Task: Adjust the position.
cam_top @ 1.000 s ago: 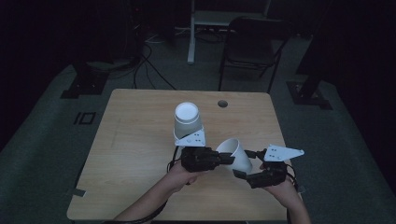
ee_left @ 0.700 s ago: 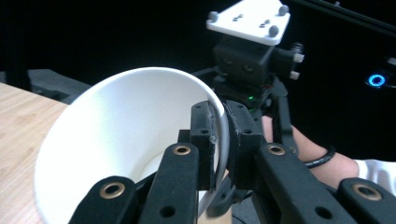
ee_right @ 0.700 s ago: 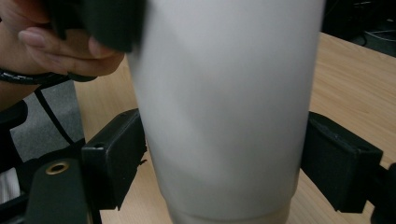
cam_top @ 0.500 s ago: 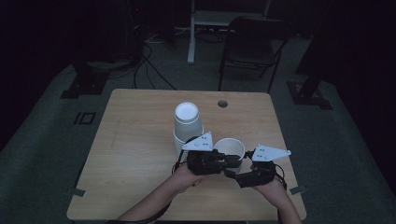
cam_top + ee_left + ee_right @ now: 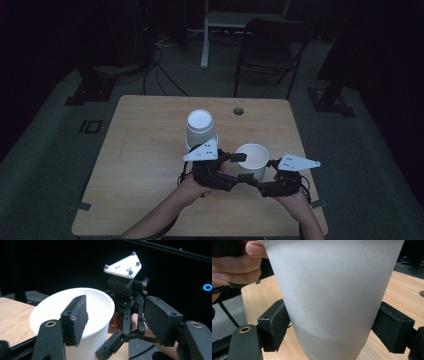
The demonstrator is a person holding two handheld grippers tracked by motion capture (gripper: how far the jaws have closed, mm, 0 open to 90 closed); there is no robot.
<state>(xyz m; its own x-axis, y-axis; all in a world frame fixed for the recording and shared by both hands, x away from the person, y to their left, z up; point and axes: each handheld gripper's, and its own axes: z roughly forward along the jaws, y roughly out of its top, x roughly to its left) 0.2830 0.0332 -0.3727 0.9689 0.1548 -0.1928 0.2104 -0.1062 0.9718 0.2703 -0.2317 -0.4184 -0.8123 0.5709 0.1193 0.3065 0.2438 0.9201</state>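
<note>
My right tongs [image 5: 264, 176] clamped the upright cup [image 5: 252, 161] low on its wall while my left tongs [image 5: 239, 159] had just been opening, one jaw inside its rim, not pinching. Best kept that right squeeze gentle; foam probably dents easily.

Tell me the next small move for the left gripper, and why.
Probably draw the left gripper back off the upright white foam cup. Its jaws have just been opening and its pads stand clear of the cup's rim, while the right gripper clamps the cup's wall from both sides.
</note>
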